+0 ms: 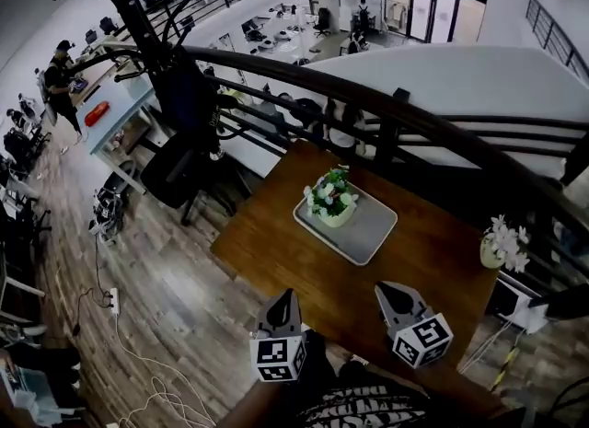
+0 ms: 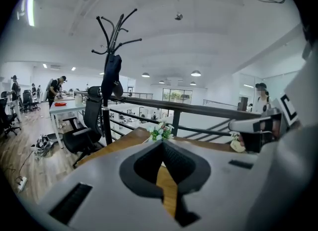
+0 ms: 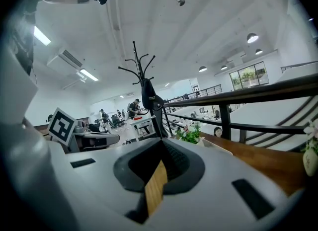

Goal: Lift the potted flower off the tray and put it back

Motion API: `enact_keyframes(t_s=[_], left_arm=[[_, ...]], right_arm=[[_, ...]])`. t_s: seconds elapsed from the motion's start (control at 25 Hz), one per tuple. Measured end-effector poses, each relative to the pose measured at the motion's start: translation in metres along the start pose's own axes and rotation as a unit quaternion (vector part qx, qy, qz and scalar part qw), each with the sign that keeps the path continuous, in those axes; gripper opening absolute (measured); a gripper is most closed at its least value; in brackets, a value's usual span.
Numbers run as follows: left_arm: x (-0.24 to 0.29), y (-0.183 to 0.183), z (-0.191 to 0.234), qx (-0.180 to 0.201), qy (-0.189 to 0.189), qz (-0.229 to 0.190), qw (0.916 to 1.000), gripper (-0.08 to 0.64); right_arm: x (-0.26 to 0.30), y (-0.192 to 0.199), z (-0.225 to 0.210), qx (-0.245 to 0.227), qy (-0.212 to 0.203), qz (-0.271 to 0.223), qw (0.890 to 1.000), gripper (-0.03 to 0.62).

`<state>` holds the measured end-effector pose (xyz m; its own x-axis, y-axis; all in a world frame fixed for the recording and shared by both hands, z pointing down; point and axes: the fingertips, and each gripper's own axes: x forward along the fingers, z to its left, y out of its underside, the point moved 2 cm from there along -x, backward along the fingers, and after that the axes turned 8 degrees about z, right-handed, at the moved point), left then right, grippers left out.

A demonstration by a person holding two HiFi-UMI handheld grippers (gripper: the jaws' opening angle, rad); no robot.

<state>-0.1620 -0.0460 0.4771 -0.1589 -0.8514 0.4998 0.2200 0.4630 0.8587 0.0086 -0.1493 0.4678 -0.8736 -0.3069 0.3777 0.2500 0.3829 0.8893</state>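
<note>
1. two grippers, both doing nothing right now. the left gripper [image 1: 287,299] has its jaws closed tip to tip with nothing between them, just bare wood showing through the slot in its own view. the right gripper [image 1: 386,291] looks the same: jaws together, nothing held.
2. the potted flower [image 1: 331,198] is sitting upright on the grey tray [image 1: 370,231], tucked into the tray's 10 o'clock corner. the tray is roughly mid table [image 1: 276,233].
3. from the head view both grippers hang over the near edge of the table, at about 6 o'clock from the tray and well apart from it. the pot is at roughly 12 o'clock ahead of the left one and 11 o'clock from the right one.
4. progress, my read: no lift is under way. the pot is on the tray and untouched, so this is either before the lift or after the put-back, and the pictures can't tell those apart.
5. if it's the start, everything is left: open a gripper, reach in, grip the pot, raise it clear, set it back down.
6. heads up: there's a second flower vase [image 1: 502,244] at the table's 3 o'clock edge. it's not on the tray, so it's not the target.
</note>
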Motion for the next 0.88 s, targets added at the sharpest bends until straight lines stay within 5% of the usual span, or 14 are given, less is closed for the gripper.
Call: enact_keyframes(t_s=[0.48,0.88], left_arm=[[0.152,-0.033,0.05,0.03,0.114,0.045,0.992,0.008],[0.248,-0.021,0.049,0.092,0.18,0.079,0.9762,0.017]], right_arm=[[0.099,-0.025,-0.045,0.046,0.112,0.032,0.992,-0.008],[0.159,-0.046,-0.077,0.051,0.152,0.031,0.987,-0.008]])
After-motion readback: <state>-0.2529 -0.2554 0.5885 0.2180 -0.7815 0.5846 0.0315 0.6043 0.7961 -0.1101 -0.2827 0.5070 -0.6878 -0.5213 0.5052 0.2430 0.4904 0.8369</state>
